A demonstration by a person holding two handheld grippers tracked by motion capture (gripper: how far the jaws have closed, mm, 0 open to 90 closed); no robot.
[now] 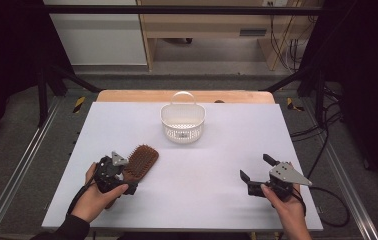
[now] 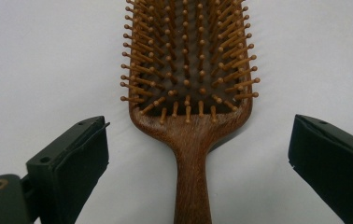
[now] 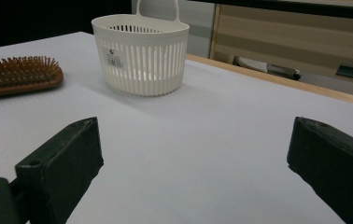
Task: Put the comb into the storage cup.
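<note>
Left gripper (image 2: 198, 154) straddles the wooden paddle hairbrush (image 2: 191, 93) handle near the bench's (image 1: 202, 165) left edge, fingers spread, ungrasped, aligned for pickup. Right gripper (image 1: 258, 175) idles, fingers spread, empty.

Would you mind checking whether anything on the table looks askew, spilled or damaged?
Nothing stands out. The wooden hairbrush lies flat, bristles up, between the open jaws of the left claw. The white basket stands upright, and the right claw is open over bare table.

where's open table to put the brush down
Bare table runs between the hairbrush and the right claw, in front of the white basket. The far corners beside the basket are free too. It's crowded near the left claw, which straddles the brush handle.
</note>
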